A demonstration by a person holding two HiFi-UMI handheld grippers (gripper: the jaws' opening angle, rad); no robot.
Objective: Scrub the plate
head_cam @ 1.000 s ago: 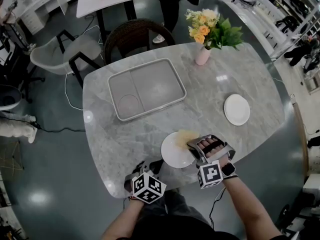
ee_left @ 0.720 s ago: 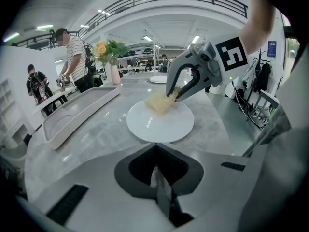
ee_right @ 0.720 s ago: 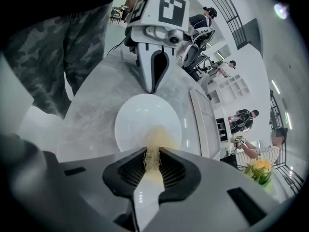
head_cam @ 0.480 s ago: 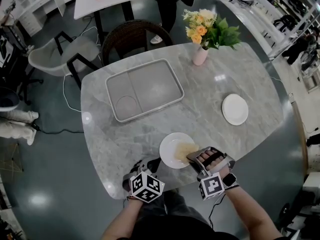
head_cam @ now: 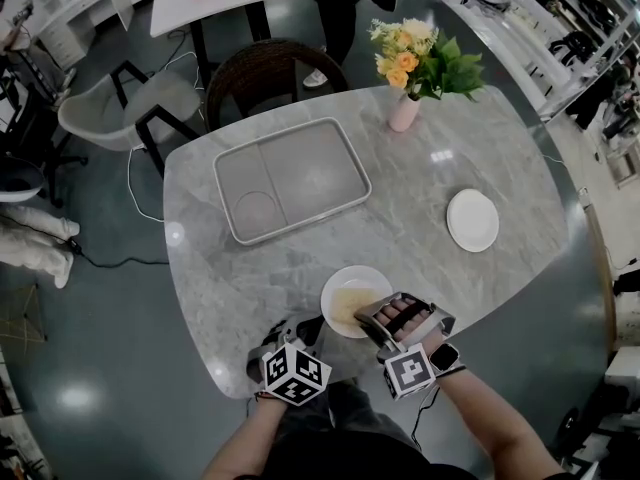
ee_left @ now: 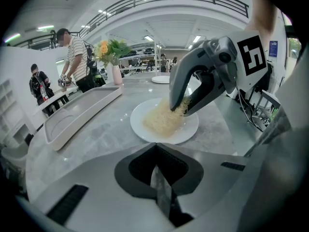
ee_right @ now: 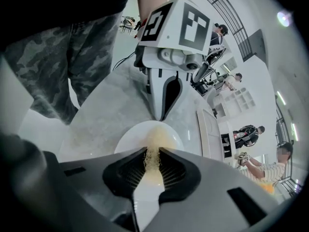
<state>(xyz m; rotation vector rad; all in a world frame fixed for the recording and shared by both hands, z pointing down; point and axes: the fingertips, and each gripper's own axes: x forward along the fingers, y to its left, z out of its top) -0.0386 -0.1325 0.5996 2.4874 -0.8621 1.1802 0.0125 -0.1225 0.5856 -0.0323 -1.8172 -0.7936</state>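
Tray (head_cam: 292,178): grey and shallow, on the far left part of the table (head_cam: 480,148), well apart from the work.

Left gripper (head_cam: 306,330): at the near table edge, just beside the near-left rim of the plate but apart from it. Its own view shows the jaws pressed together with nothing between them.

Plate (head_cam: 333,290): white and round, flat on the table near the person, between the two grippers. It has no long axis, so a stroke can run any way.

Scrubber (ee_right: 152,154): a pale yellow tangle of fibres that spreads over the middle of the plate.

Right gripper (head_cam: 364,319): comes in from the near right, with its jaws clamped on the top of the scrubber and the fibres pressed down on the plate.

Key relation: the plate lies directly under and ahead of the right fingers, and this hand is the one on it. The left one is close but does not steady the plate.

Risk: the plate looks free to slide under a hard stroke.

Vase (head_cam: 405,111): pink, with flowers, at the far edge.

Second plate (head_cam: 473,220): small and white, well to the right.
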